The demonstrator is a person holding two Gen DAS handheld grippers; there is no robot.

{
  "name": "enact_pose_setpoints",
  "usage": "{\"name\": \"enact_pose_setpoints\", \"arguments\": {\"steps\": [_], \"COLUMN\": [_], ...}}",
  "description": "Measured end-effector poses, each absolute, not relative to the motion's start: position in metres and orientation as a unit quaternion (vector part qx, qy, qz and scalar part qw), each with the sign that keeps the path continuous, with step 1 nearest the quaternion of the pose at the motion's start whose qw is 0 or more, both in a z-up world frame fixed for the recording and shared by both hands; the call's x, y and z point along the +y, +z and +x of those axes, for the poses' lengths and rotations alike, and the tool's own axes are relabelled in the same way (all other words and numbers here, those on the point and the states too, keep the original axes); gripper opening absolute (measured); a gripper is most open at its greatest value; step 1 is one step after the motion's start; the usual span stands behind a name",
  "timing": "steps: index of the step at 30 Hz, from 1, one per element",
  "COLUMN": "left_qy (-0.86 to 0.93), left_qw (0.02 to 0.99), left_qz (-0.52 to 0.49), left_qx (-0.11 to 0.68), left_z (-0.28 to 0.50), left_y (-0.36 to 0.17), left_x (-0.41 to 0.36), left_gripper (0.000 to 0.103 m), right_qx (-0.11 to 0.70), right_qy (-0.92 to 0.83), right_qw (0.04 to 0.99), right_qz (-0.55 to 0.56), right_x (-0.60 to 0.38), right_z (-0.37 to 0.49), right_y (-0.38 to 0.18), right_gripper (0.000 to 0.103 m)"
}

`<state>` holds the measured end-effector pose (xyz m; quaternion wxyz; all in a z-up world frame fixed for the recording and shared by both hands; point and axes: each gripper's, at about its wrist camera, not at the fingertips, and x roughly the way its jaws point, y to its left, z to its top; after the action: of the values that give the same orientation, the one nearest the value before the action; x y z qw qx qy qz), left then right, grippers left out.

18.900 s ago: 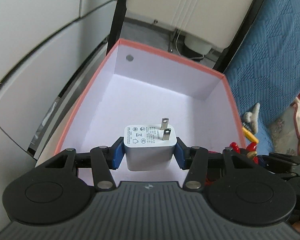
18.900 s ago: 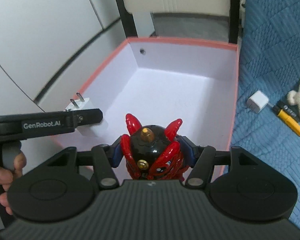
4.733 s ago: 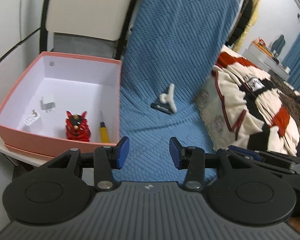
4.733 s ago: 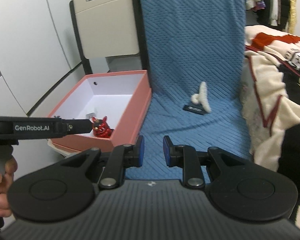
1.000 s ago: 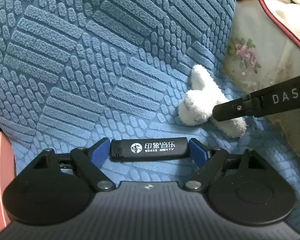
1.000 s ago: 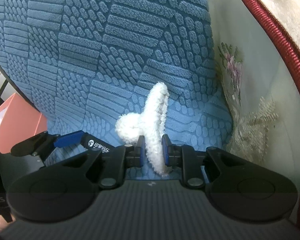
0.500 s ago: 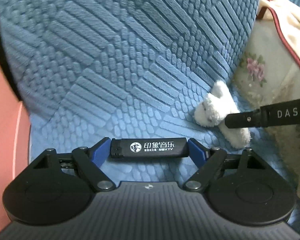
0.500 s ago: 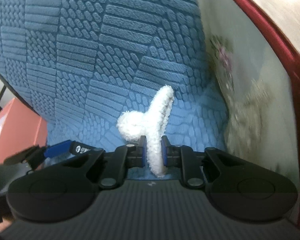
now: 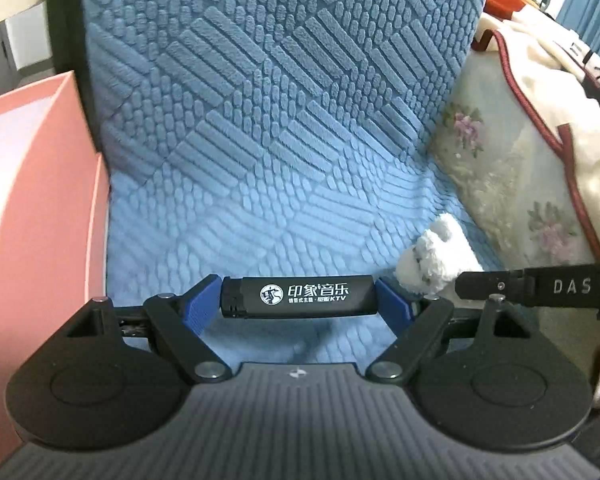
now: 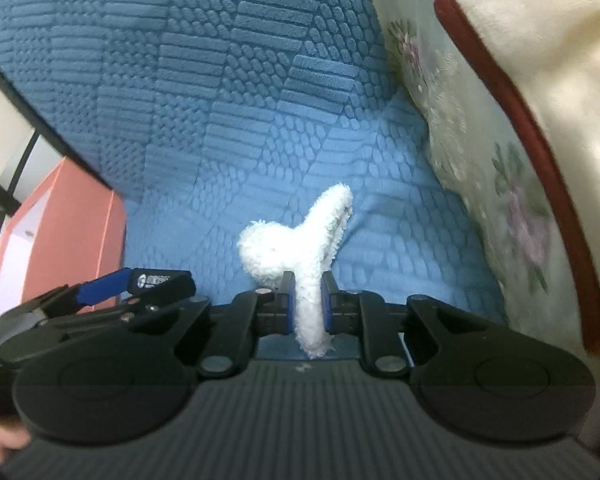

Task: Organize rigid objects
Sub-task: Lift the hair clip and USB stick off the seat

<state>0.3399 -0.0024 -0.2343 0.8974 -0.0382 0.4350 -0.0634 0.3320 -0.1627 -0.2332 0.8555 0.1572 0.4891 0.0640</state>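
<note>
My left gripper is shut on a black lighter with white lettering, held crosswise by its two ends above the blue quilted cover. The same lighter shows at the left of the right wrist view. My right gripper is shut on a fluffy white hair claw, pinching its lower stem, the curved top sticking up. That white claw also appears at the right in the left wrist view, behind the right gripper's black finger.
A pink box with a white inside stands at the left; its pink wall shows in the right wrist view too. A cream floral blanket with red piping lies to the right. Part of a hand shows low left.
Both grippers have lifted and moved left with their loads. The pink box has come into view at the left, and the blue cover looks farther below.
</note>
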Motion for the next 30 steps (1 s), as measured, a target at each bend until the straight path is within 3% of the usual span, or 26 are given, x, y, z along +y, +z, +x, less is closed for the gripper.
{"name": "enact_pose_setpoints", "arguments": {"steps": [15,18,22,30], "left_qy": [-0.056,-0.056,-0.054,-0.045], "left_qw": [0.885,0.881,0.880,0.879], "left_qz": [-0.079,-0.080,-0.072,-0.068], "left_qx": [0.456,0.463,0.466,0.470], "left_z": [0.263,0.256,0.253,0.257], "left_y": [-0.219,-0.222,-0.223,-0.224], "left_x": [-0.006,-0.007,-0.006,0.001], "left_gripper": [0.086,0.086,0.086,0.086], "right_qx": [0.525,0.530,0.525,0.527], "right_qy": [0.072,0.067,0.073,0.070], "right_qw": [0.840,0.838,0.842,0.846], "right_qz": [0.111,0.110,0.105,0.055], "right_x": [-0.155,-0.155,-0.152,-0.133], "right_z": [0.260,0.258,0.258,0.270], "right_y": [-0.227,-0.231,-0.235,-0.248], "right_gripper": [0.018,0.024,0.056,0.057]}}
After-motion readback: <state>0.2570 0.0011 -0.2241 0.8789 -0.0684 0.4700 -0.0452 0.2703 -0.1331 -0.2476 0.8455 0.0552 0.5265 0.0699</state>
